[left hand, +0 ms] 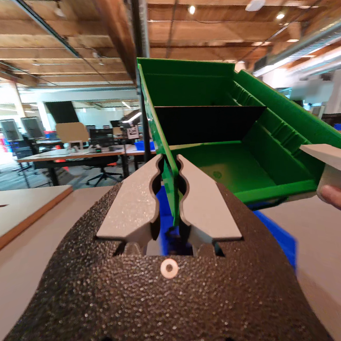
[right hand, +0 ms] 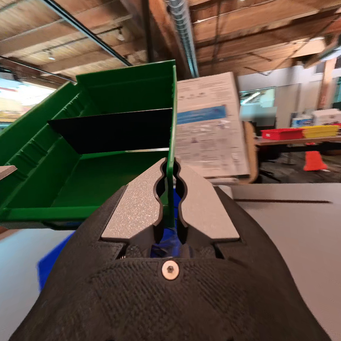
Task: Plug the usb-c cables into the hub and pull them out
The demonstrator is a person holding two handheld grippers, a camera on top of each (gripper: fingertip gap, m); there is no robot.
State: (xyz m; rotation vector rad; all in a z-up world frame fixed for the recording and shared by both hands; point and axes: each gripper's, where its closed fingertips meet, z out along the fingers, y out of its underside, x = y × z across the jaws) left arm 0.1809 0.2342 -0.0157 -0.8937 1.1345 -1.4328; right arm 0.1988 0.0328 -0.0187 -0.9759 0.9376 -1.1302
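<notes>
No hub or usb-c cables in either view; I can't say where they are.

Green bin [left hand: 230, 166], black divider [left hand: 203, 125] across it, held up off the desk [left hand: 304, 239] and tipped, its open top turned toward both cameras. Long axis runs away from the tools, far end highest.

Left tool [left hand: 170, 162] pinches the bin's left side wall, fingers pressed onto the thin edge. Right tool [right hand: 170, 164] clamps the opposite wall the same way. Each wall runs straight out between its tool's fingers.

A blue bin [left hand: 273, 238] sits on the desk directly below. Judgement: the contents likely tip or have tipped there. Neither tool is nearer.
</notes>
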